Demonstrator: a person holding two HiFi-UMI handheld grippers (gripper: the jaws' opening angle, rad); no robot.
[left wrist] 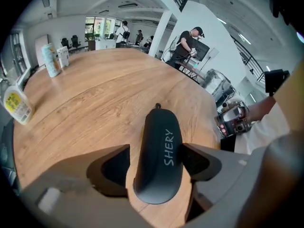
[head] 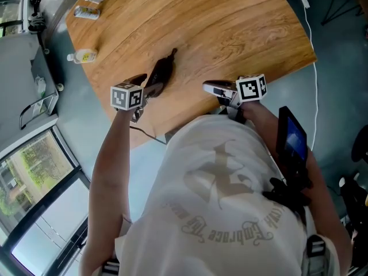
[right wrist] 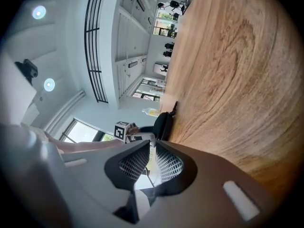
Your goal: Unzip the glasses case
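A black zipped glasses case [head: 160, 73] printed SHERY lies on the wooden table [head: 218, 22] near its front edge, with its zip pull at the far end. In the left gripper view the case [left wrist: 159, 151] lies lengthwise between the jaws of my left gripper [left wrist: 156, 148]. The jaws stand wide, the right pad is right beside the case, and a thin gap shows at the left pad. My right gripper [head: 214, 87] hovers level over the table edge to the right of the case. Its mesh pads [right wrist: 168, 163] are almost together with nothing between them, and the case [right wrist: 162, 125] is ahead of them.
A small yellow-labelled bottle [head: 84, 56] and two cartons [head: 87, 13] stand at the table's far left. A white cable [head: 311, 33] runs down past the right edge. The person's body is close against the front edge. People stand in the background [left wrist: 186, 44].
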